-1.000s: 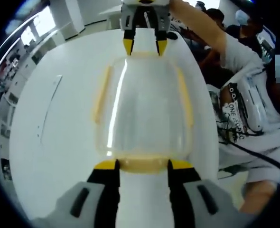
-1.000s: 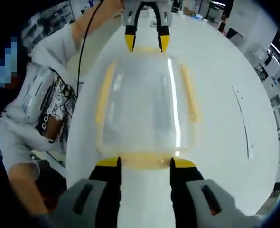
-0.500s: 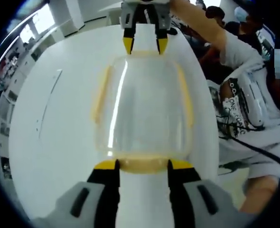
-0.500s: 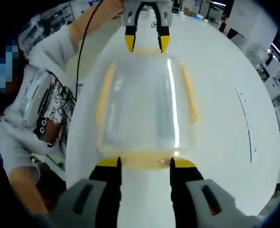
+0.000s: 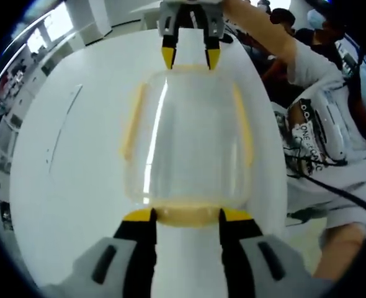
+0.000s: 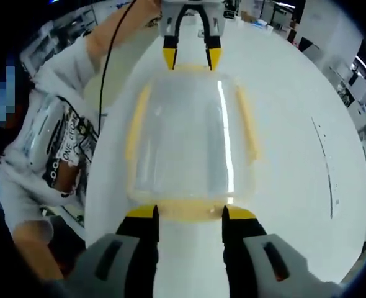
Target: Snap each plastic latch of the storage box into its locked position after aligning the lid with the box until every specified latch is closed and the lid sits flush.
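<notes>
A clear storage box with its clear lid on lies on the white table, with yellow latches along its sides and at both ends. My left gripper is open, its yellow tips on either side of the near end latch. At the far end my right gripper stands open over the opposite latch. The right gripper view mirrors this. There the box lies ahead, my right gripper flanks its end latch, and my left gripper is at the far end.
The white table runs wide on one side of the box, with a thin seam line. A person in a white printed shirt stands close at the table's other edge, with a black cable hanging. Room furniture lies beyond.
Both views have shifted very slightly. The box and both grippers keep the same places and the same jaw width.
</notes>
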